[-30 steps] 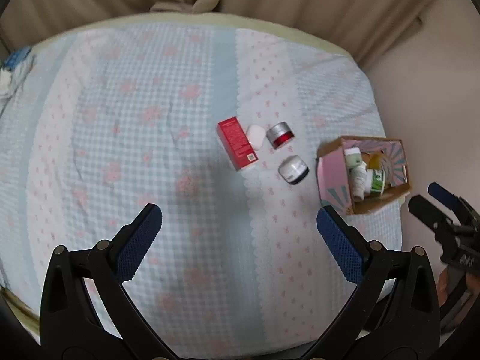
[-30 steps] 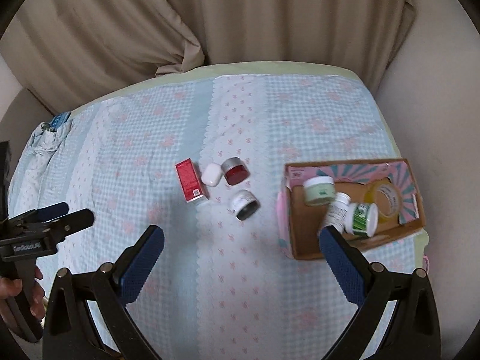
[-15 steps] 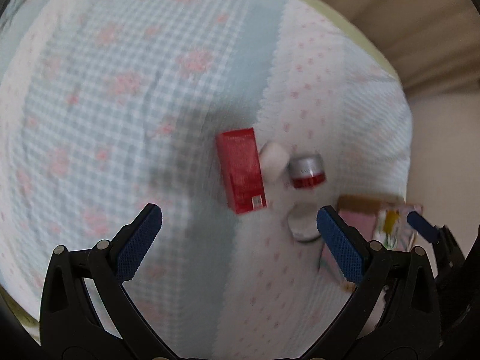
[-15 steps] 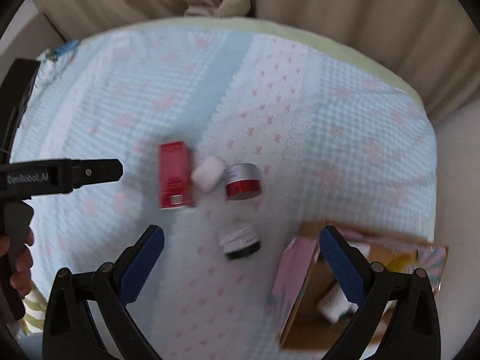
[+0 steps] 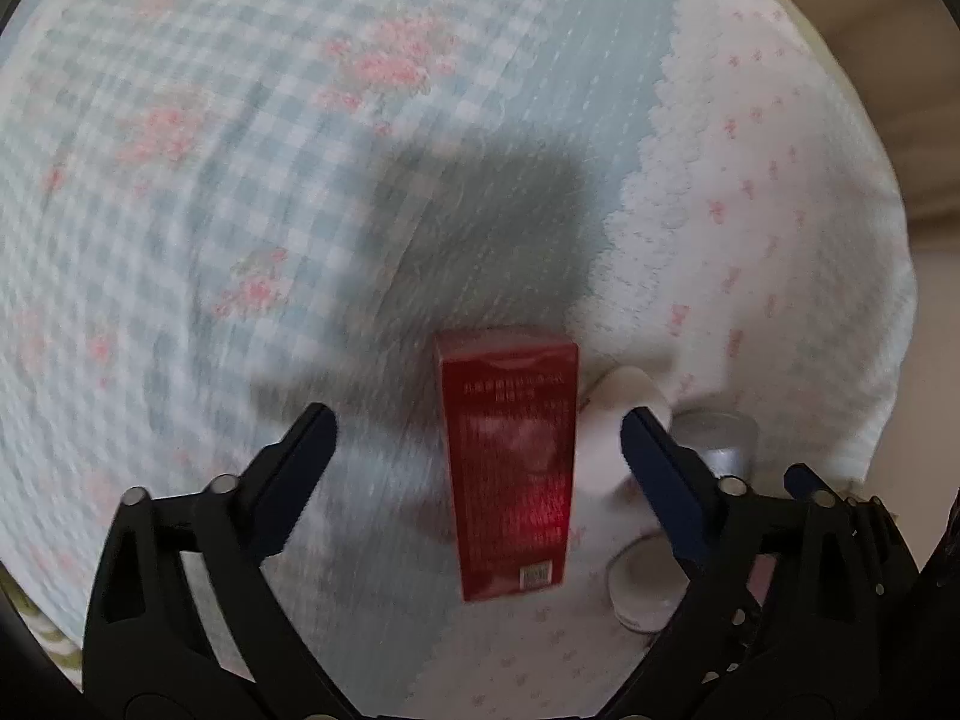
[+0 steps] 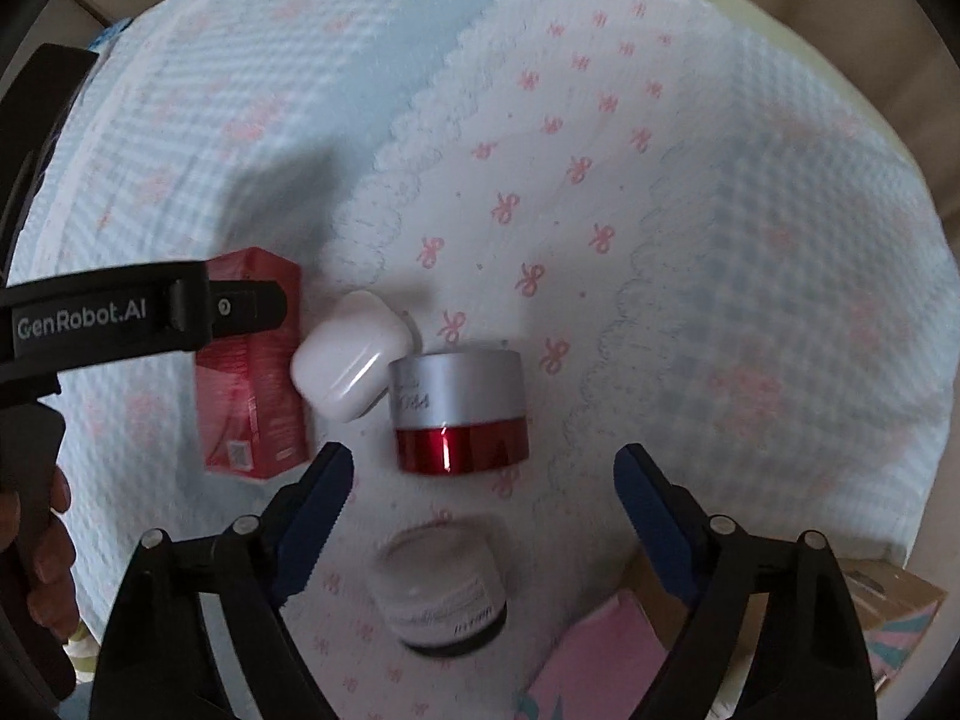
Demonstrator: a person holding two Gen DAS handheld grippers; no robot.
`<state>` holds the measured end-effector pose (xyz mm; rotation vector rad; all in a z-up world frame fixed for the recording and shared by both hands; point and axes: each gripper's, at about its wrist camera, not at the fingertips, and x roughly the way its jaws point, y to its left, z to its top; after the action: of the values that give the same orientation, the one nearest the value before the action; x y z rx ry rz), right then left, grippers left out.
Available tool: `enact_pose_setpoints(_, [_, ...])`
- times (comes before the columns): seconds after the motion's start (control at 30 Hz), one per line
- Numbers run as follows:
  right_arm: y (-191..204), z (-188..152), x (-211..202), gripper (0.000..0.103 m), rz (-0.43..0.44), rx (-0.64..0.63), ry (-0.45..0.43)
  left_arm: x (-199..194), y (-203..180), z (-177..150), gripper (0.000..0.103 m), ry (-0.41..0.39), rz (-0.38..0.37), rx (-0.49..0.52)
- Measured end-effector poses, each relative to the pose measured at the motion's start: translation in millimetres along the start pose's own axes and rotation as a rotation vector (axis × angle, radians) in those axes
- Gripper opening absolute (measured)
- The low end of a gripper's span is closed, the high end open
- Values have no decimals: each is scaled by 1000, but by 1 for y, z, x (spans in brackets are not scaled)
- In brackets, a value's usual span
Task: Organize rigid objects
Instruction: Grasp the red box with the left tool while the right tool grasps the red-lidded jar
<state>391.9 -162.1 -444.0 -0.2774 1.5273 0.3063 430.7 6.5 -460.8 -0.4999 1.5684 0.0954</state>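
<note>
The left hand-held gripper (image 5: 474,456) has been narrowing but is spread, the red box (image 5: 510,468) lying between its fingers untouched on the bed (image 5: 240,180). The right hand-held gripper (image 6: 483,489), also narrowing and spread, hangs above the red-and-silver jar (image 6: 459,414). A white case (image 6: 351,363) lies between box and jar. The white jar (image 6: 441,594) is blurred; the cardboard box (image 6: 888,606) is cut off.

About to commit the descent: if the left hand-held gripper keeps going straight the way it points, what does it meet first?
Most likely the red box: it lies flat on the bedspread, between the open fingers of the left hand-held gripper, untouched. The blurred frame leaves depth unclear.
</note>
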Motion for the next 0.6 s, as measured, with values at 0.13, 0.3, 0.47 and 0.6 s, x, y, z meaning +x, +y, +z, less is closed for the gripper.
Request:
enact_pose_setpoints(0.13, [-2, 6, 18, 83, 24, -4, 42, 17, -5, 0, 74, 28, 38, 8])
enact_pose_setpoints(0.3, [-3, 10, 33, 65, 51, -1, 68, 26, -15, -7, 67, 15, 75, 29])
enact_pose_setpoints(0.47, [3, 10, 40, 50, 73, -16, 66, 35, -36, -22, 61, 13, 129, 131])
enact_pose_setpoints(0.6, [11, 7, 37, 50, 26, -45, 51, 32, -46, -25, 46, 3, 127, 165])
